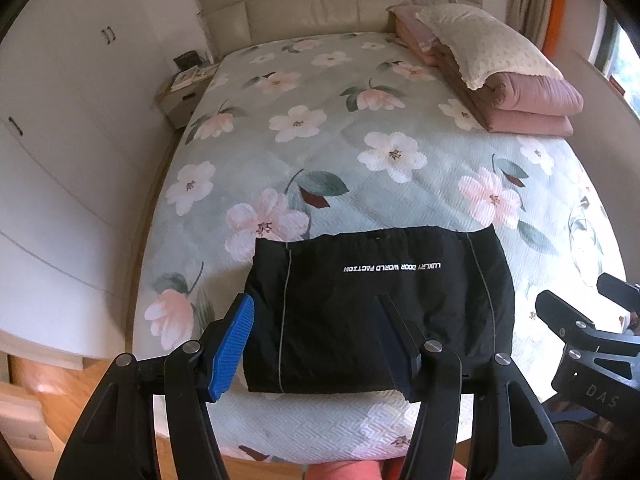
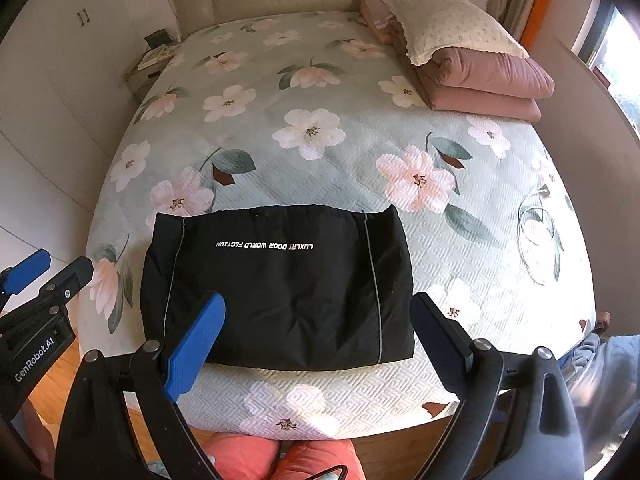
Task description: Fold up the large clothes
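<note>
Your left gripper (image 1: 316,344) and right gripper (image 2: 316,344) both hang wide open, holding nothing. The folded black padded garment with white lettering (image 2: 280,284) sits near the edge of the floral quilted bedspread (image 2: 360,152) (puffy, probably springy), so a careless nudge could unfold it or slide it off.

Soft daylight enters from the bright, overexposed window (image 1: 624,60) at right, lighting the floral quilted bedspread (image 1: 340,152) evenly. Heavy fisheye bending and dark vignetting mark the corners; edges blur slightly.

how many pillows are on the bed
1. The cream pillow lies on the folded pink quilt at the bed's far right corner. Others may be hidden behind that stack.
</note>
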{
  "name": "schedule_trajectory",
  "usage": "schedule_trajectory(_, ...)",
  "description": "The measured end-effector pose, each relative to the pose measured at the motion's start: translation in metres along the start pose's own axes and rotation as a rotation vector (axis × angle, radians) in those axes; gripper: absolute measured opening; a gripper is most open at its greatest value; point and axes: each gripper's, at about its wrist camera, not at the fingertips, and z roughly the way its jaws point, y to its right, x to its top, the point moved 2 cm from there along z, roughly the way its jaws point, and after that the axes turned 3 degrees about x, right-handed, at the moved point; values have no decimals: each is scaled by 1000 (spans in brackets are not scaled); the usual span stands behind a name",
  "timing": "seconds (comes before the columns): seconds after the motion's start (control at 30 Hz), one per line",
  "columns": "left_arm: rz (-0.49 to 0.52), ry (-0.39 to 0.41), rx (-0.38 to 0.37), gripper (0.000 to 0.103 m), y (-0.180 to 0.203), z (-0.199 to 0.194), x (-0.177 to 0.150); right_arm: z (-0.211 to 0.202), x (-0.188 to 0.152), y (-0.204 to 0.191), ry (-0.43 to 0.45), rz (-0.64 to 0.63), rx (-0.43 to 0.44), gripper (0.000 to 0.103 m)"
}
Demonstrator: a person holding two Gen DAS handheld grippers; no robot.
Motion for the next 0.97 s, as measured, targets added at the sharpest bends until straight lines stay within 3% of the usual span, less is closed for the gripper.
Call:
schedule_trajectory(0.63, 0, -41, 33, 63, -13, 24, 4, 19, 1, -9, -40, 2, -1, 94)
schedule_trajectory(0.97, 53, -4, 50, 63, -12, 31, 10, 31, 0, -13, -65, -17, -10, 94)
